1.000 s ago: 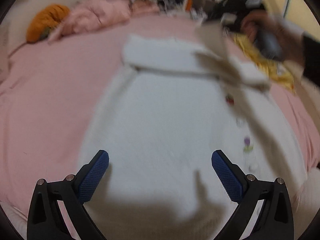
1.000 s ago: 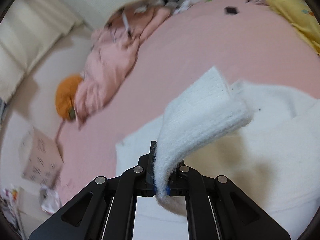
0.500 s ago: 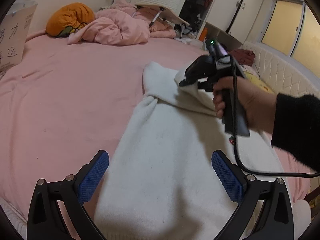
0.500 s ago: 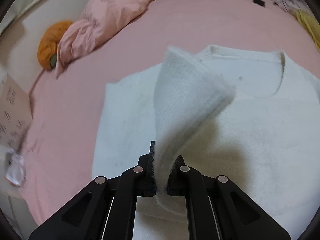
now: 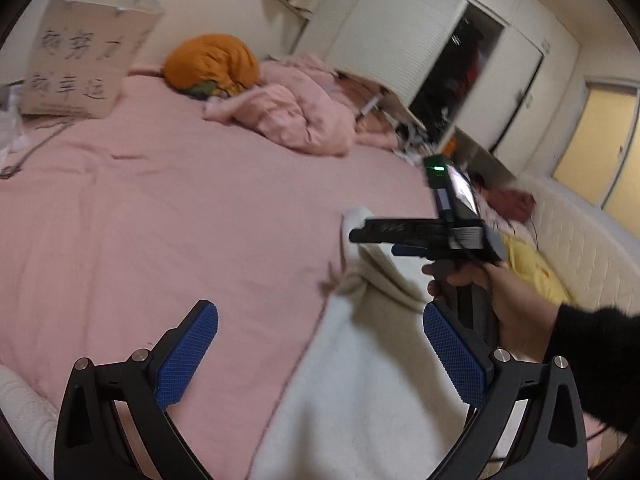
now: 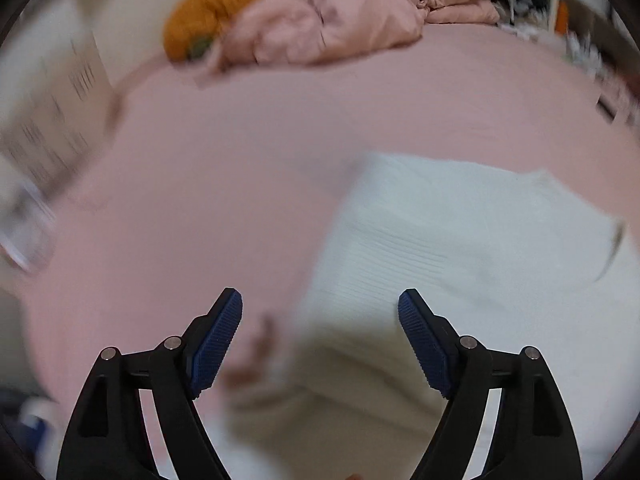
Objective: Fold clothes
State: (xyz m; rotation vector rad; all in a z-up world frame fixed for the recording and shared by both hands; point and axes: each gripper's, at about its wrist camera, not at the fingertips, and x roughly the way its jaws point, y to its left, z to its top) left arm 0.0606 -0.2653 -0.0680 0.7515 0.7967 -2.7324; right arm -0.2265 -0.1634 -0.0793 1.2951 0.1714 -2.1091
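Note:
A white fuzzy sweater (image 5: 360, 380) lies flat on the pink bed, with one sleeve folded across its body (image 6: 460, 232). My left gripper (image 5: 320, 356) is open and empty above the sweater's left edge. My right gripper (image 6: 320, 340) is open and empty just above the folded sleeve. In the left wrist view the right gripper (image 5: 356, 236) shows held in a hand over the sweater's top end. The right wrist view is blurred.
A pink bedsheet (image 5: 180, 220) covers the bed. A crumpled pink duvet (image 5: 296, 116) and an orange cushion (image 5: 212, 64) lie at the far end. A cardboard sign (image 5: 80, 68) stands at the far left. A yellow garment (image 5: 532, 268) lies to the right.
My right gripper has let go of the sleeve and opened; the sleeve now lies folded across the sweater. My left gripper has swung left, towards the sweater's left edge.

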